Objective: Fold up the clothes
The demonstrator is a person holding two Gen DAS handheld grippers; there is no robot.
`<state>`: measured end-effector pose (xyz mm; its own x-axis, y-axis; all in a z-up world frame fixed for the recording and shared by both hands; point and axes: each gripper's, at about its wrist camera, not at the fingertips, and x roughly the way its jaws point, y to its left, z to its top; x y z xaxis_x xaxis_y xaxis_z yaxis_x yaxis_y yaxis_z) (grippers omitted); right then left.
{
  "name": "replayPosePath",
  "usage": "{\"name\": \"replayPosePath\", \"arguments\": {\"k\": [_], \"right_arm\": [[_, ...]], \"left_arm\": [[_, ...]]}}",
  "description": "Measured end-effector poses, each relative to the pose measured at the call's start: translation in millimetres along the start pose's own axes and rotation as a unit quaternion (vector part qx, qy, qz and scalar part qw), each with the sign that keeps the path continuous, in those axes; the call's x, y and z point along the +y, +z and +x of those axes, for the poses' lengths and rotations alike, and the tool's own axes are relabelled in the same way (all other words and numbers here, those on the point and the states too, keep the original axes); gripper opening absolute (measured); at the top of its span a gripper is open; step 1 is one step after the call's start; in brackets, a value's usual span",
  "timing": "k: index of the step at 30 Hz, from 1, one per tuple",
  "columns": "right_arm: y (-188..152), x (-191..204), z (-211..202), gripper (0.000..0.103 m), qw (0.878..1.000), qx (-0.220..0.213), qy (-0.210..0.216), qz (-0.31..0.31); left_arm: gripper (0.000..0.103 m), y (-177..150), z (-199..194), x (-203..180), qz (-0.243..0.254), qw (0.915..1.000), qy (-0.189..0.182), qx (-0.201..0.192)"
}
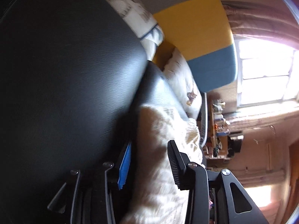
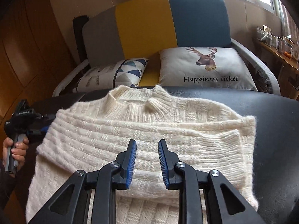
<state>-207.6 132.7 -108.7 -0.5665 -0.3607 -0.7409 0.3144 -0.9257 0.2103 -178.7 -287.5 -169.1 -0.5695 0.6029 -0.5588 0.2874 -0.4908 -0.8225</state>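
Sweater (image 2: 145, 141) is spread on black seat (image 2: 276, 130), collar away from fingers. Right gripper (image 2: 146, 160) is held above its middle, jaws part-open, empty. Left gripper (image 1: 149, 164) is wide open astride the sweater's left edge, nearer for a side fold.

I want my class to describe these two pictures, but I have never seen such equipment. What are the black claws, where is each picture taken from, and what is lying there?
There is no robot here: a person holds a hand tool with a two-finger claw in each hand, and a camera on each tool looks along its fingers. The right camera shows the right claw open above a cream knitted sweater, which lies on a black padded surface. At the left edge a hand holds the left tool. The left camera is tilted sideways; the left claw is open around the sweater's edge, not closed on it. Behind stand two cushions.
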Motion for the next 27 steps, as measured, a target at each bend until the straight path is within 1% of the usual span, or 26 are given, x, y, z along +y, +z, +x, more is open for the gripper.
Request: {"name": "replayPosePath", "arguments": {"k": [1,2,3,4,5,6,7,8,9,10,12,13,14,15,16,17,18,19,20,21,22,24,25,27], "right_arm": [[-2.4,-3.3,5.6,0.024,1.0,0.007,-0.008,0.005],[-5.9,-9.0,10.0,0.024,1.0,0.013,-0.022,0.011],[-11.6,-14.6,13.2,0.024,0.999,0.017,-0.04,0.01],[-18.0,-18.4,14.8,0.023,0.999,0.01,-0.049,0.001],[-23.7,-21.5,13.4,0.022,0.999,-0.006,-0.043,-0.002],[-26.2,-23.8,12.1,0.022,0.999,-0.012,-0.04,0.003],[-25.7,-23.2,11.3,0.022,0.999,-0.011,-0.041,0.002],[-25.2,-22.5,10.5,0.022,0.999,-0.009,-0.041,0.002],[-24.7,-21.8,9.7,0.022,0.999,-0.008,-0.042,0.001],[-23.3,-20.8,8.9,0.023,0.999,-0.003,-0.042,-0.001],[-16.3,-17.9,7.0,0.024,0.999,0.016,-0.042,-0.007],[-10.1,-15.9,4.9,0.024,0.999,0.024,-0.038,-0.005],[-2.5,-11.4,1.3,0.025,0.999,0.023,-0.026,-0.006],[6.7,-4.0,-2.5,0.025,1.0,0.017,0.0,-0.013],[17.4,6.6,-4.8,0.025,0.999,0.014,0.039,-0.023],[28.8,19.8,-1.6,0.028,0.995,0.021,0.088,-0.031],[40.2,35.0,6.5,0.031,0.989,0.034,0.141,-0.035],[51.6,50.1,14.6,0.032,0.979,0.048,0.194,-0.039],[62.5,66.2,24.8,0.032,0.968,0.063,0.24,-0.042],[72.8,83.1,39.2,0.033,0.957,0.082,0.275,-0.045],[83.2,98.5,55.0,0.033,0.948,0.101,0.298,-0.051],[102.0,127.3,86.3,0.033,0.937,0.137,0.315,-0.068],[110.3,139.7,102.0,0.033,0.932,0.155,0.321,-0.074],[121.3,157.4,133.0,0.033,0.919,0.196,0.334,-0.079]], "left_arm": [[0.039,3.8,3.4,-4.8,0.007,1.0,-0.005,-0.001],[0.033,4.8,5.8,-11.7,0.026,0.9996,-0.006,-0.007],[0.012,5.0,7.5,-20.9,0.052,0.9985,0.002,-0.019],[0.012,4.7,7.5,-30.5,0.077,0.9965,0.009,-0.032],[0.012,3.7,5.0,-40.8,0.103,0.9934,0.014,-0.048],[0.012,2.0,5.9,-48.0,0.127,0.9896,0.034,-0.058],[0.012,-0.4,12.1,-50.8,0.147,0.9843,0.076,-0.06],[0.012,-2.9,18.3,-53.5,0.168,0.9768,0.117,-0.062],[0.013,-5.4,24.4,-56.3,0.188,0.9672,0.159,-0.064],[0.014,-7.4,28.4,-58.1,0.197,0.961,0.182,-0.066],[0.02,-10.1,25.4,-58.7,0.183,0.9652,0.173,-0.071],[0.021,-11.9,15.2,-58.7,0.168,0.9685,0.165,-0.081],[0.023,-16.9,2.6,-58.2,0.158,0.9706,0.155,-0.095],[0.024,-25.0,-13.1,-57.8,0.154,0.9722,0.137,-0.112],[0.024,-33.0,-28.9,-57.5,0.149,0.9731,0.119,-0.129],[0.027,-43.1,-42.0,-57.8,0.15,0.9745,0.094,-0.138],[0.03,-56.2,-47.6,-60.3,0.162,0.9758,0.066,-0.131],[0.03,-69.6,-47.8,-64.4,0.177,0.9758,0.048,-0.119],[0.03,-82.5,-45.6,-68.7,0.195,0.9743,0.036,-0.107],[0.03,-94.6,-40.0,-73.5,0.218,0.9709,0.032,-0.094],[0.03,-104.9,-34.0,-76.2,0.236,0.9677,0.033,-0.083],[0.03,-119.9,-21.1,-75.5,0.259,0.9625,0.047,-0.065],[0.03,-124.9,-14.7,-72.7,0.263,0.9616,0.054,-0.058],[0.03,-126.8,-2.1,-58.5,0.245,0.9661,0.068,-0.046]]}}
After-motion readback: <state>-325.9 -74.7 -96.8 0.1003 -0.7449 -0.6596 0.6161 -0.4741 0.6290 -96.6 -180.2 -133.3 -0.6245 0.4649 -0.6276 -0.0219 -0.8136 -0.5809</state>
